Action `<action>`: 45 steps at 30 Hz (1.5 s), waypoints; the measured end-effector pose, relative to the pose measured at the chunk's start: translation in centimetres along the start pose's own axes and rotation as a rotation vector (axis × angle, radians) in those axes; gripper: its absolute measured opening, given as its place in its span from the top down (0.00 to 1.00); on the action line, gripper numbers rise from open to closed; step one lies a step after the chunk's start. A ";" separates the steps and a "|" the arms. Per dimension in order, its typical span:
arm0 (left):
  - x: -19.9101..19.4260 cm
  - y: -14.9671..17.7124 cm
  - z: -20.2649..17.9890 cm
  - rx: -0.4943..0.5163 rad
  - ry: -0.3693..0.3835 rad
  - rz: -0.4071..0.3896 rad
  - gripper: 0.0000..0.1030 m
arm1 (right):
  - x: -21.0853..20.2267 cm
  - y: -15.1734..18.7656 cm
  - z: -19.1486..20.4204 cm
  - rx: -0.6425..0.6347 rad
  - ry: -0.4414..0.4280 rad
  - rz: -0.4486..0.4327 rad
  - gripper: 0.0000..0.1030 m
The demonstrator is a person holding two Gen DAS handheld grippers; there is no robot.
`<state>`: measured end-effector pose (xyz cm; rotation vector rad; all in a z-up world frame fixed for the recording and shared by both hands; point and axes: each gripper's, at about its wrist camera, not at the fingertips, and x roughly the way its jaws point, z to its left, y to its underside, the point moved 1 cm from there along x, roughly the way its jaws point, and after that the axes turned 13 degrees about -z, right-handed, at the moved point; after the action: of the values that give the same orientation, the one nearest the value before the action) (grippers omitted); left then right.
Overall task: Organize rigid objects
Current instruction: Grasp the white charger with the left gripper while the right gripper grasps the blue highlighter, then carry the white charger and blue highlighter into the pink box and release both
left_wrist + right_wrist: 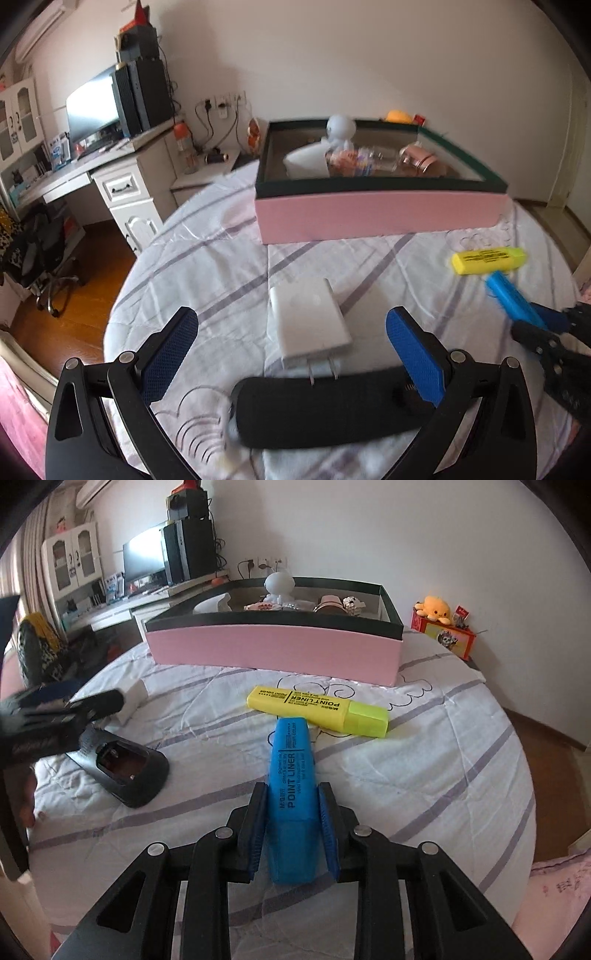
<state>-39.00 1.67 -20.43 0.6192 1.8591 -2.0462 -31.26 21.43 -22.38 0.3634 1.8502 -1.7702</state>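
My right gripper [292, 794] is shut on a blue highlighter [291, 775], held just above the bed with its tip near a yellow highlighter [317, 710] lying on the sheet. My left gripper [291, 325] is open, its jaws on either side of a white charger plug [308, 321]. A black charging cradle [332, 410] lies just below the plug; it also shows in the right wrist view [125, 771]. The blue highlighter [513, 299] and yellow highlighter [487, 260] show at the right. A pink box with a dark rim [376, 214] holds several items at the back.
The bed [424, 775] has a white striped sheet. A desk with a monitor [92, 110] stands at the left, with a chair [40, 258] on the wood floor. A yellow plush toy on a red box [443, 627] stands at the back right.
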 end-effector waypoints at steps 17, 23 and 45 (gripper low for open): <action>3.0 0.6 0.0 -0.038 0.069 0.127 0.31 | 0.0 0.0 0.0 0.000 0.005 0.002 0.73; 2.4 0.4 -0.4 -0.024 0.115 0.100 0.61 | 0.0 0.0 -0.1 0.002 0.004 0.001 0.73; 1.6 0.3 -0.7 -0.005 0.111 0.073 0.61 | -0.3 -0.1 0.4 -0.026 0.046 -0.029 0.74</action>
<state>-40.20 2.43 -21.55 0.8025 1.8715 -1.9976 -30.95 21.13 -22.11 0.3711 1.9180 -1.7689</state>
